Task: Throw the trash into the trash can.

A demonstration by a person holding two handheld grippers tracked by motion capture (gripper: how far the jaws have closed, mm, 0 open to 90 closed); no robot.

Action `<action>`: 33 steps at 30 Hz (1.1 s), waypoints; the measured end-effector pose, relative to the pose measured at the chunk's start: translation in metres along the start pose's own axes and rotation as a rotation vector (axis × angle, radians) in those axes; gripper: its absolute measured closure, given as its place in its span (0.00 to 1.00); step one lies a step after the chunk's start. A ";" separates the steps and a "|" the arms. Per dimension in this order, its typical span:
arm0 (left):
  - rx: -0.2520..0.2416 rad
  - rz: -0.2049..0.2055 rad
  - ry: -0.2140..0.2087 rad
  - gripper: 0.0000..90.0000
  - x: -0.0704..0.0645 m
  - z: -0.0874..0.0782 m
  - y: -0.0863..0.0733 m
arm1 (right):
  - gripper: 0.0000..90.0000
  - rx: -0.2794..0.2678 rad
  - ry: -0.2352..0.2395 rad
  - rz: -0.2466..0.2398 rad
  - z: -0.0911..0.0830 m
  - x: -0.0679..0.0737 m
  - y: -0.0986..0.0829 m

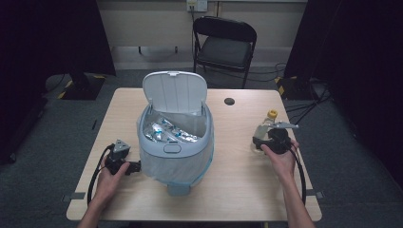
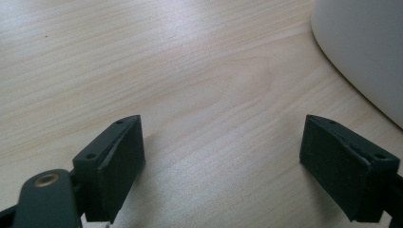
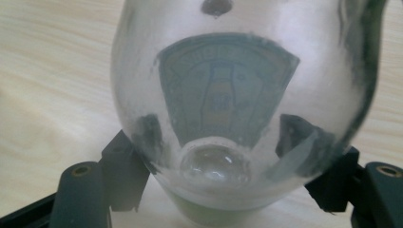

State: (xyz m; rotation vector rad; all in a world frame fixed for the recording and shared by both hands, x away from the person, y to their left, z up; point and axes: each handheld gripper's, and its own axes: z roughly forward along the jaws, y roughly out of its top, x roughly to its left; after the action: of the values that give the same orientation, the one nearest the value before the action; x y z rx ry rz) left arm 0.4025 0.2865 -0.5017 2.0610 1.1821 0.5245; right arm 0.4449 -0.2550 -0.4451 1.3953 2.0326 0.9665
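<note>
My right fingers (image 3: 119, 175) are clamped around a clear plastic bottle with a yellow cap (image 1: 267, 127), right of centre in the high view. My left fingers (image 2: 119, 161) are spread wide over the pale wooden bench (image 2: 190, 71), beside the grey lidded bin (image 1: 176, 142).

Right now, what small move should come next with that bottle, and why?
Probably lift the bottle off the table toward the open bin: the right gripper has its jaws around the bottle, and the bin's lid stands open.
</note>
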 end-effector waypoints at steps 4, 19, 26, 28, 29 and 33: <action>0.000 0.000 0.000 0.16 0.000 0.000 0.000 | 0.30 0.002 0.039 -0.028 -0.006 0.019 -0.005; 0.000 0.000 0.000 0.16 0.000 0.000 0.000 | 0.18 -0.024 0.086 -0.033 0.006 0.044 -0.030; 0.000 0.000 0.000 0.16 0.000 0.000 0.000 | 0.20 -0.040 0.073 -0.081 0.009 0.047 -0.033; 0.000 0.000 0.000 0.16 0.000 0.000 0.000 | 0.20 -0.041 0.072 -0.077 0.009 0.046 -0.034; 0.000 0.000 0.000 0.16 0.000 0.000 0.000 | 0.21 -0.040 0.072 -0.076 0.009 0.045 -0.035; 0.000 0.000 0.000 0.16 0.000 0.000 0.000 | 0.26 -0.026 0.063 -0.085 0.010 0.045 -0.038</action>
State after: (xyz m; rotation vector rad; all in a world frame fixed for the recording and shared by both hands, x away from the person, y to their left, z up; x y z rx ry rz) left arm 0.4025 0.2865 -0.5017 2.0616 1.1822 0.5245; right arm 0.4140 -0.2183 -0.4812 1.2690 2.0999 1.0086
